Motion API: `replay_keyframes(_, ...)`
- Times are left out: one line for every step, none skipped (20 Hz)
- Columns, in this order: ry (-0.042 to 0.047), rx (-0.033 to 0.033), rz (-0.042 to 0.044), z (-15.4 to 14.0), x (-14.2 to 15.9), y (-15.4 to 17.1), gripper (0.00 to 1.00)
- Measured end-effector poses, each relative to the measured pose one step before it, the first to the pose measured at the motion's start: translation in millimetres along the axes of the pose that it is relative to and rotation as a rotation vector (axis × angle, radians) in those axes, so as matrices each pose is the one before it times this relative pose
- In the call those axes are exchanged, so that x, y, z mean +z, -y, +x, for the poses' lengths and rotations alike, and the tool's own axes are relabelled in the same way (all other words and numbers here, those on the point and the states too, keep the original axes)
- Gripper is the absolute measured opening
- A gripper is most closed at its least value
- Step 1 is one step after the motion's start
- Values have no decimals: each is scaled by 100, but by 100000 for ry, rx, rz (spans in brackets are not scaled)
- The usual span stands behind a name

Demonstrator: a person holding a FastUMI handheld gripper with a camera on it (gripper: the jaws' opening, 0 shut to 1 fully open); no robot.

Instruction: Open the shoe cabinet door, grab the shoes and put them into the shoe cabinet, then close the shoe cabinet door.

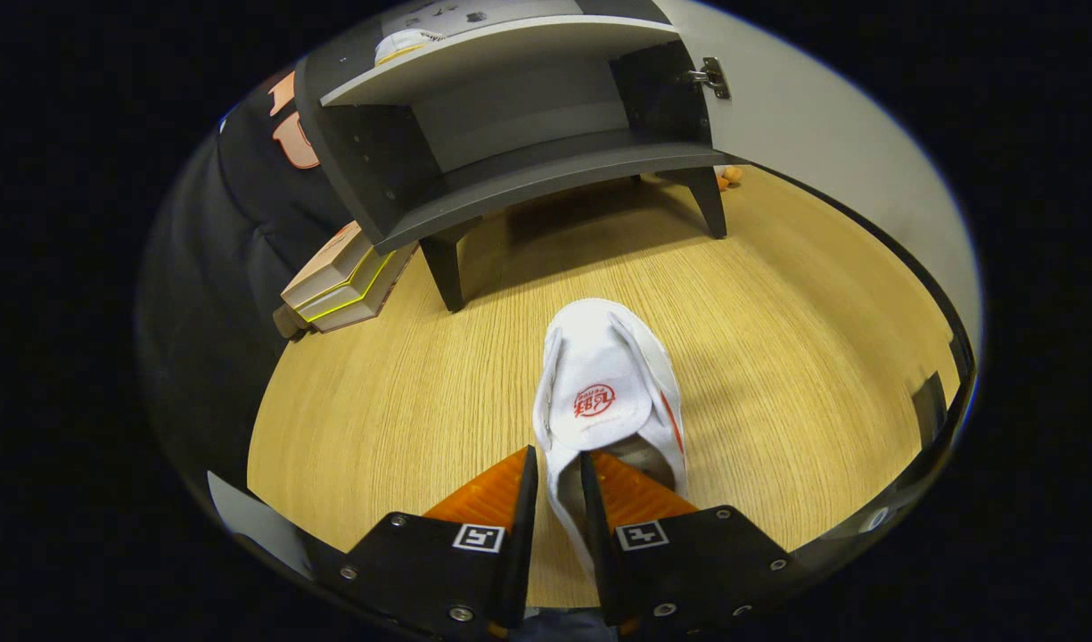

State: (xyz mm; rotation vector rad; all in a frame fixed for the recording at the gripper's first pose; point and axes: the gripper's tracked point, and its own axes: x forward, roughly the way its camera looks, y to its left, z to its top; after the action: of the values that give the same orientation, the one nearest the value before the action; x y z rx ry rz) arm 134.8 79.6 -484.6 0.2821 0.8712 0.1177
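Halfway or so, going by what's visible. Dark grey shoe cabinet (510, 152) on short legs already standing with its pale door (822, 134) swung wide open to the right, so step one looks done. Up on the top shelf, what looks like a white slipper (405, 43) already parked, though small and hard to tell for sure. Second white fabric slipper with a red round logo on the insole (603, 392) lying on the light wood-grain floor (376, 401), just ahead of the fingers and well short of the cabinet. Hand-held gripper (559, 486) clenched narrow on the left side wall of that slipper near its heel, one finger outside, the other down inside the opening; looks like a real pinch. Still left: lifting it, carrying it onto a shelf, letting go, then swinging the door shut. Stack of flat cardboard boxes (345, 281) sitting beside the cabinet's left leg, out of the way.
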Motion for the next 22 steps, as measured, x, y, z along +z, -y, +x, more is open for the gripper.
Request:
replay_keyframes(214,-480,-266,459,137,110,31)
replay_keyframes(415,3,-229,426,141,9,31)
replay_keyframes(-690,569,108,311,-109,-88,28)
replay_keyframes(124,-145,-259,347,1,2,24)
replay_keyframes(-12,-347,-506,277,-51,64,21)
replay_keyframes(1281,-319,-665,63,149,18,14)
replay_keyframes(601,157,-693,-123,43,-31,12)
replay_keyframes(685,271,89,-31,97,-28,7)
replay_keyframes(555,72,-138,-201,256,15,6)
replay_keyframes(1376,-133,135,-316,364,224,3)
replay_keyframes(1438,-130,-349,-374,516,305,2)
replay_keyframes(1285,531,-546,-450,408,-6,1)
replay_keyframes(1808,1529,-259,-417,651,-155,1)
replay_keyframes(1135,926,181,-467,528,-112,1)
replay_keyframes(113,10,-325,-444,192,49,1)
replay_keyframes(471,-420,-624,-330,282,65,1)
replay_keyframes(-774,-505,-887,-406,-25,62,2)
replay_keyframes(-24,-102,-565,-414,90,-1,1)
replay_keyframes(513,428,-607,-402,217,-69,1)
replay_keyframes(400,410,-421,-557,113,-91,1)
replay_keyframes(637,-163,-576,-575,312,13,1)
replay_keyframes(704,42,-839,-533,396,-74,1)
